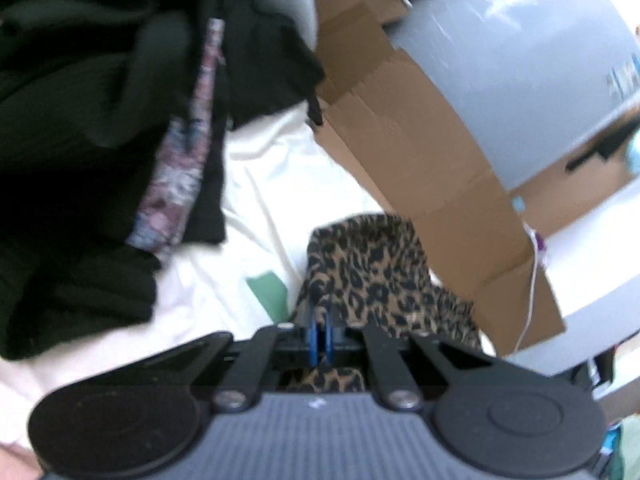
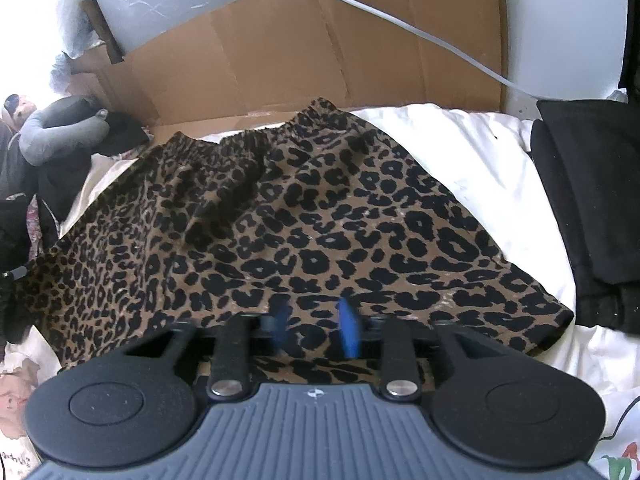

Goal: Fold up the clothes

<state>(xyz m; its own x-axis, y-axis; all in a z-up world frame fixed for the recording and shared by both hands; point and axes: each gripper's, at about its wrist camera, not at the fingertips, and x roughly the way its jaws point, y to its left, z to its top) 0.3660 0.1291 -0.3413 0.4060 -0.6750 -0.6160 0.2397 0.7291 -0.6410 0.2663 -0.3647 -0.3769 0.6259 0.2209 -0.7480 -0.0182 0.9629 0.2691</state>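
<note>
The leopard-print skirt [image 2: 304,216] is spread on the white bedding [image 2: 460,152], its elastic waistband toward the far edge by the flattened cardboard [image 2: 280,52], its hem toward the grippers. The long axis is seen running left to right along the hem. At the near hem, the right gripper [image 2: 316,330] is seen with blue fingers [image 2: 349,330] parted, the cloth lying loose beneath them. The left gripper [image 1: 320,338] is clenched on a bunched corner of the skirt. Black clothes [image 1: 80,120] are heaped at the bedding's left edge. The next fold is judged to fall to the left hand.
</note>
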